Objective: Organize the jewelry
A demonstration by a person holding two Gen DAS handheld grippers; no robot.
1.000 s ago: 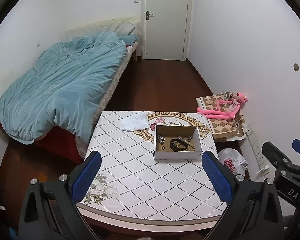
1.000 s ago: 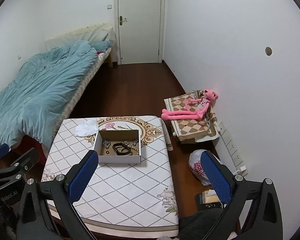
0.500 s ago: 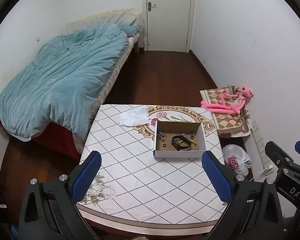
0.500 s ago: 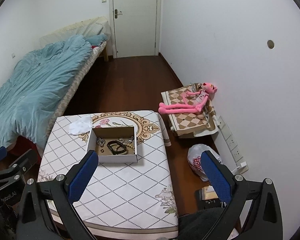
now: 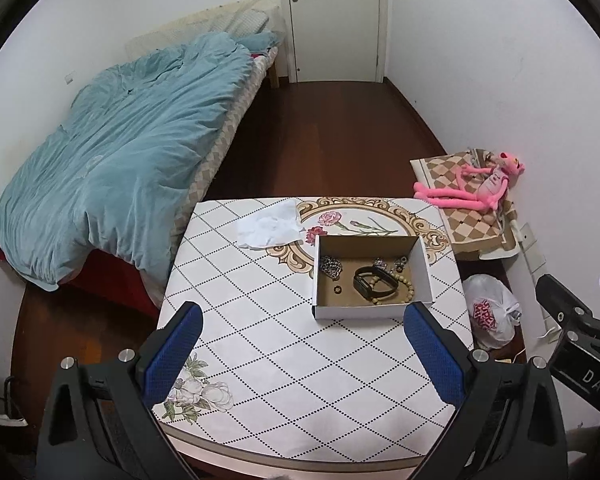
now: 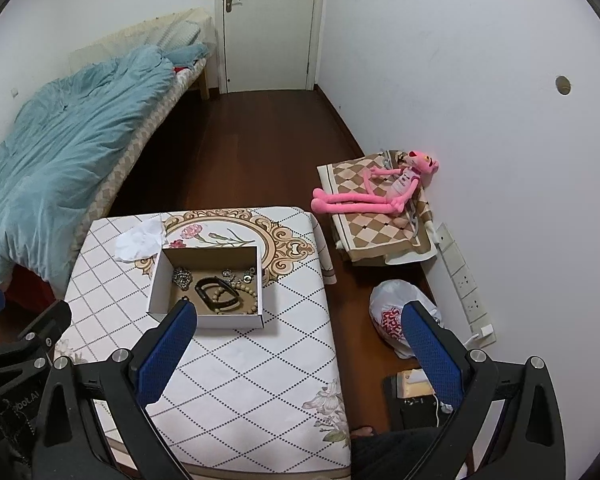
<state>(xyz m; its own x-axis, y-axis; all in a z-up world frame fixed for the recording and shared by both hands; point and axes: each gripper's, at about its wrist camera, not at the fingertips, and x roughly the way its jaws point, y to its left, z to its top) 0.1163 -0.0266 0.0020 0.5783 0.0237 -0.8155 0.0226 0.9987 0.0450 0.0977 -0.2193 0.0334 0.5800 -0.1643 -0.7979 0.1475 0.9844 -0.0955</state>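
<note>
Approach step, nothing grasped. Your left gripper (image 5: 302, 350) and right gripper (image 6: 300, 350) both hang with jaws wide apart, empty, above the near table (image 5: 300, 392) edge. The cardboard box (image 5: 370, 312) sits right of centre in the left view, holding a black band (image 5: 370, 286), bead bracelet (image 5: 408, 294), ring (image 5: 337, 289) and chain pieces. Next, judged: lower toward the box and single out one piece.

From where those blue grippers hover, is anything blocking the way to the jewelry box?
Nothing visible. Bare tablecloth lies between the open left gripper and the box; the open right gripper sits to its right.
</note>
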